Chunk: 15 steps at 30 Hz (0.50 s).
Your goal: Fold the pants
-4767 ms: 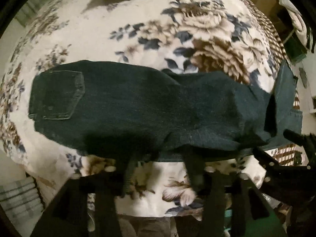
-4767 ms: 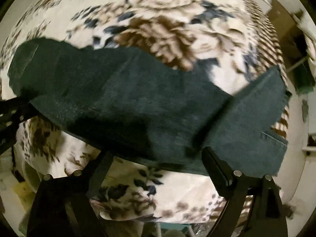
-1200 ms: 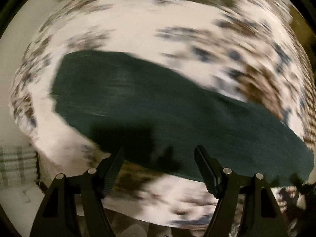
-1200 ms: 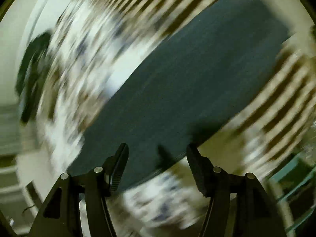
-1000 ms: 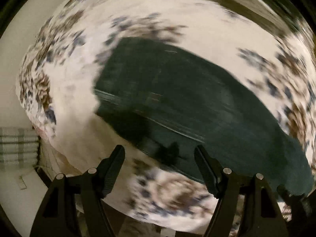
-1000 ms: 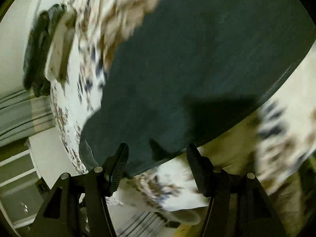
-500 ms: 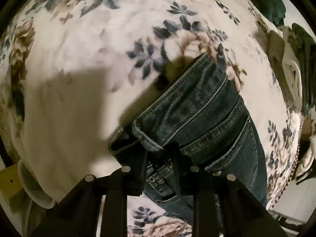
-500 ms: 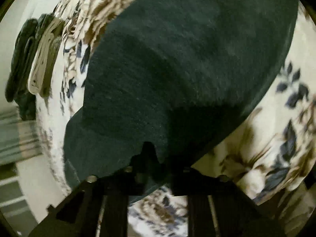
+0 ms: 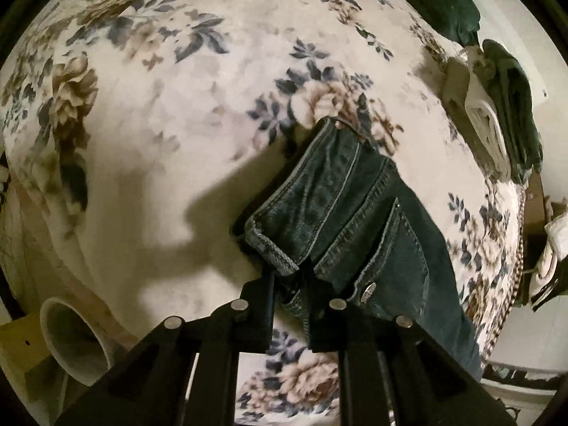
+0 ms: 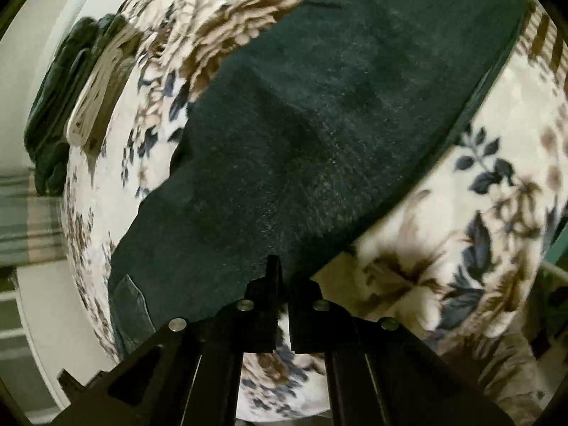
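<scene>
While the dark denim pants (image 9: 358,213) lie stretched across the floral blanket (image 9: 149,113) of the bed, each gripper has hold of one part of them. Seen from the left wrist, the left gripper (image 9: 290,285) points steeply down at the waistband end, and its fingers (image 9: 261,301) are closing, already clamped on the denim just below the frayed band, close to the metal button (image 9: 368,290). That bunched corner stands a little raised, casting a shadow on the blanket to its left, and the rest of the garment runs away toward the near right. A white cup-like vessel (image 9: 74,344) shows at the near left edge, below the bed's side.

From the right wrist, the right gripper (image 10: 284,287) has its fingers (image 10: 268,305) pressed together on the near edge of the pants, a thin fold of cloth pinched between them. Beyond them the fabric spreads wide toward the far right, with a pocket corner (image 10: 129,298) at the near left. Folded clothes (image 10: 64,99), dark green with something white, sit at the far left edge of the bed, though blur makes their number hard to judge.
</scene>
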Available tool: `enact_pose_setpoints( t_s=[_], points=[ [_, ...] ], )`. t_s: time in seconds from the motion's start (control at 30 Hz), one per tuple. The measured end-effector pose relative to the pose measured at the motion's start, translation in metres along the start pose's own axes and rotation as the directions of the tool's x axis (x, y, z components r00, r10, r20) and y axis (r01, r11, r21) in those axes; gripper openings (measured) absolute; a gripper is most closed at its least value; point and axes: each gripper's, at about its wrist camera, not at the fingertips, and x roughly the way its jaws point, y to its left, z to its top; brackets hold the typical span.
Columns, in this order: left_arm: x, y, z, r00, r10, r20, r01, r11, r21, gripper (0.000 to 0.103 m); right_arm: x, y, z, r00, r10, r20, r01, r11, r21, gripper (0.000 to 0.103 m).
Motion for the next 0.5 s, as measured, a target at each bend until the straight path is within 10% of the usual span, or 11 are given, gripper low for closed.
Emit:
enact_pose_setpoints(
  t_s=[0.2,0.37,0.5],
  points=[
    [0.054,0.011,0.004,0.988,0.084,-0.132,-0.085,0.996,-0.003,0.017,0.033,-0.011,0.005,0.991,-0.079,-0.104,0.075,0.997,-0.035,0.005],
    [0.027,-0.016,0.004,0.976,0.18,-0.121,-0.167,0.98,0.107,0.036,0.026,0.012,0.014,0.969,-0.137,-0.204,0.109,0.984,-0.143,0.069],
    [0.006,-0.055,-0.002,0.967,0.252,-0.035,-0.237,0.944,0.229,0.062,0.007,0.069,0.019,0.959,-0.135,-0.247,0.051,0.946,-0.32,0.069]
  ],
)
